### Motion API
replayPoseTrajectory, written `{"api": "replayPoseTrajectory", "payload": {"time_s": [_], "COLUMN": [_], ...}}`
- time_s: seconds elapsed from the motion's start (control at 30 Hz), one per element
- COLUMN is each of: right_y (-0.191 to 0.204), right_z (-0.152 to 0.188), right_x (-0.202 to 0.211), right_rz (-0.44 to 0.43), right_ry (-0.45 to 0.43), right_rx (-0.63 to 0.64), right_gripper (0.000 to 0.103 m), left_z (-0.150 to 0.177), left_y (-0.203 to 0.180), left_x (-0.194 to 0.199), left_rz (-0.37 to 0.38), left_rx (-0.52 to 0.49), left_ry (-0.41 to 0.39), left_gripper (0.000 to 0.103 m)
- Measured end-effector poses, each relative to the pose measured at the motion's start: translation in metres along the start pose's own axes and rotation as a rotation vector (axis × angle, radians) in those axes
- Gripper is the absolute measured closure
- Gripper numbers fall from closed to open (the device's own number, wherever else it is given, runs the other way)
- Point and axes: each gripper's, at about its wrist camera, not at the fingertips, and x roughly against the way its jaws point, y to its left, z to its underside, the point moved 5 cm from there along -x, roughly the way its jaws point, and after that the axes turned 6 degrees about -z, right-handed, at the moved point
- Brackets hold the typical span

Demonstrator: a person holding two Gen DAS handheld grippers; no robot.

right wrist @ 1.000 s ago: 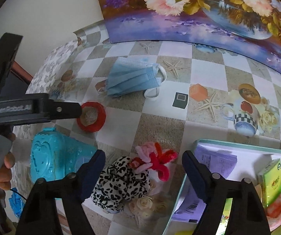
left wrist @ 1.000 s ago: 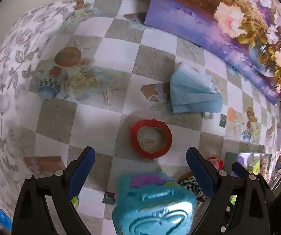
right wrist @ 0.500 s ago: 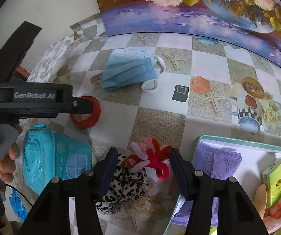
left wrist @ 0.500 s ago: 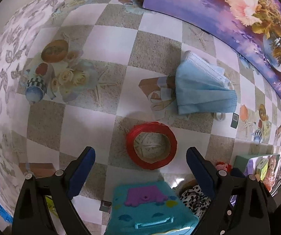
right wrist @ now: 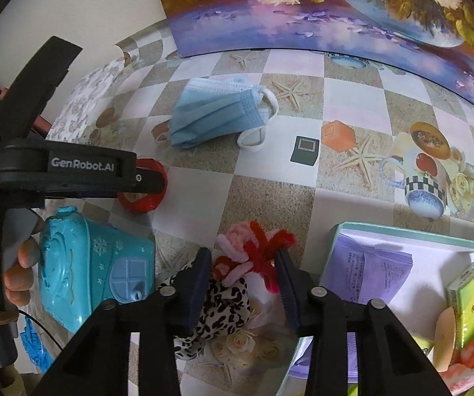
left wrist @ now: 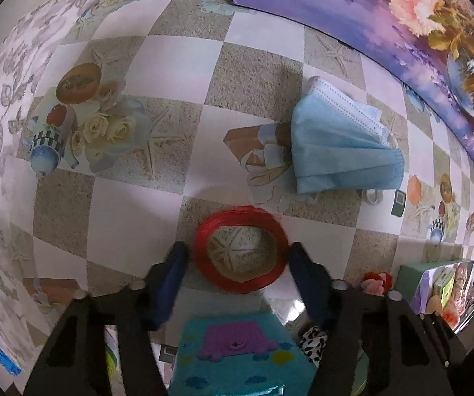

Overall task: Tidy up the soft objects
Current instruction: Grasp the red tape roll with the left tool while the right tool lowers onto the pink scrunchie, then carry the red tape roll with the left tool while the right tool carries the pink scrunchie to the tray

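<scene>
left gripper: jaws straddled red ring, lower centre, contact unclear.
right gripper: clamped fuzzy hair tie for lifting, judged bound for the tray.

Hidden and cropped parts

The left tool covers the near side of the red ring in the right wrist view. The teal toy case runs off the bottom edge of the left wrist view. The leopard scrunchie sits partly behind the right tool's fingers. Contents of the tray are cropped at the right edge.
</scene>
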Motion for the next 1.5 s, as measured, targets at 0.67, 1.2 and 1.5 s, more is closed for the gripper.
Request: {"api": "replayPoseTrajectory", "payload": {"time_s": [0.67,1.2,1.5], "right_y": [-0.006,-0.007,-0.05], "right_z": [0.003,0.027,0.068], "right_x": [0.022,0.116,0.166], "right_rz": [-0.038,-0.028,0.024], "right_ry": [-0.041,-0.161,-0.206], "right_rx": [-0.019,-0.075,-0.18], "right_gripper": [0.073,0.073,0.073], "left_z": [0.018,0.108,0.165], "left_y": [0.032,-0.017,-0.077], "left_x": [0.075,0.131,0.14], "left_rz": [-0.007,0.094,0.148], "left_rx": [0.118,0.107,0.023], "left_ry": [-0.208,-0.359,-0.39], "left_gripper": [0.045,0.045,0.045]}}
